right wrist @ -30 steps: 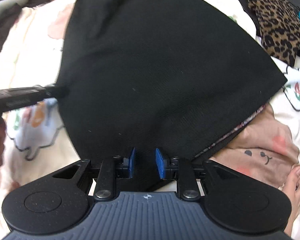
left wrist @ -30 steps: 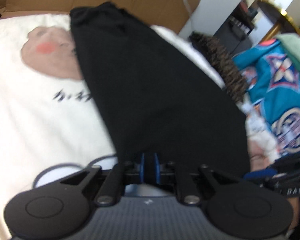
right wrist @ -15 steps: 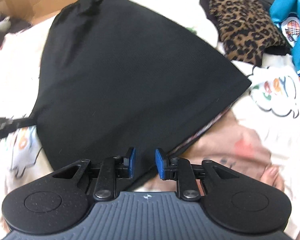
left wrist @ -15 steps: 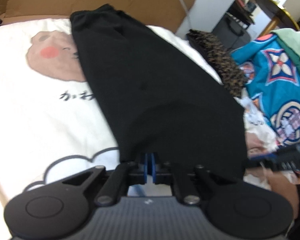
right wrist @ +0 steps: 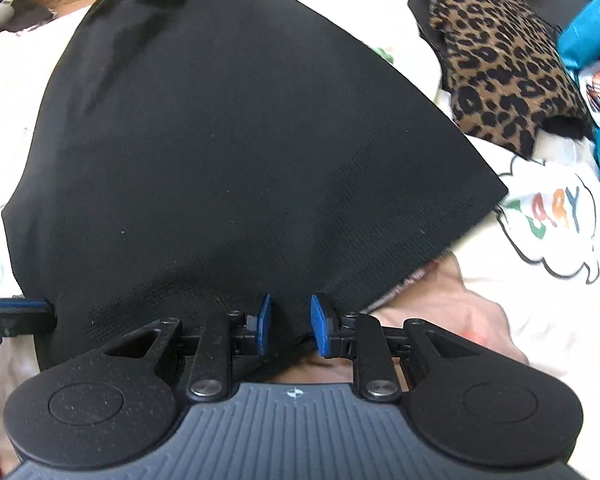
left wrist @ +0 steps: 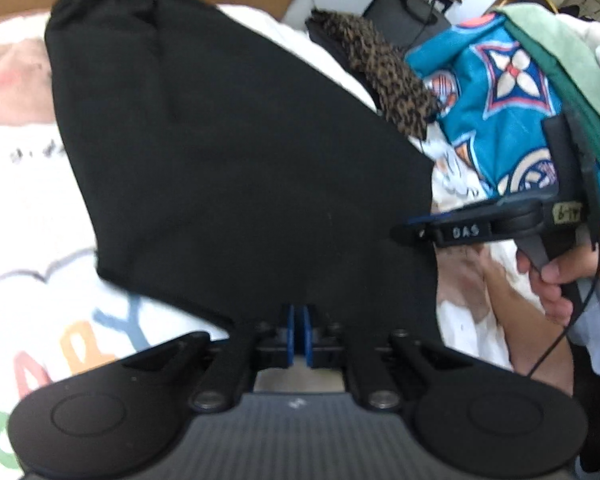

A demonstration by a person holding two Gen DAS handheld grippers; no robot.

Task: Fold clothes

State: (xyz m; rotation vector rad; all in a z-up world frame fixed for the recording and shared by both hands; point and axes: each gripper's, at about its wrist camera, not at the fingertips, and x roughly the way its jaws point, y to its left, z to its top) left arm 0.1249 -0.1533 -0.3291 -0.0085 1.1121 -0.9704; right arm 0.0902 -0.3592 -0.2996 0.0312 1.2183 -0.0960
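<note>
**Carrying the near hem up to the waistband**

The black garment [right wrist: 228, 152] lies spread on the bed sheet [left wrist: 28, 216], its gathered waistband toward the far edge by the cardboard and its wide hem at the near edge under my tools. I judge the step in hand to be the lengthwise fold: near edge lifted and laid over the far end.

My left gripper [left wrist: 298, 334] has its blue pads pressed together on the near left corner of the cloth. My right gripper [right wrist: 288, 324] has the near right corner between its pads with a gap showing between them; I read it as clamped on a bunched thickness of fabric, though the contact itself is hidden by the cloth.

To do this well I would keep both corners level and the hem taut between them, so the cloth goes over as one flat sheet. A patterned inner layer peeks out at the right edge, so I would watch that it does not slip free. The leopard cushion [right wrist: 496, 52] and the blue printed cloth [left wrist: 496, 92] crowd the bed's right edge; I would stay clear of them.
</note>
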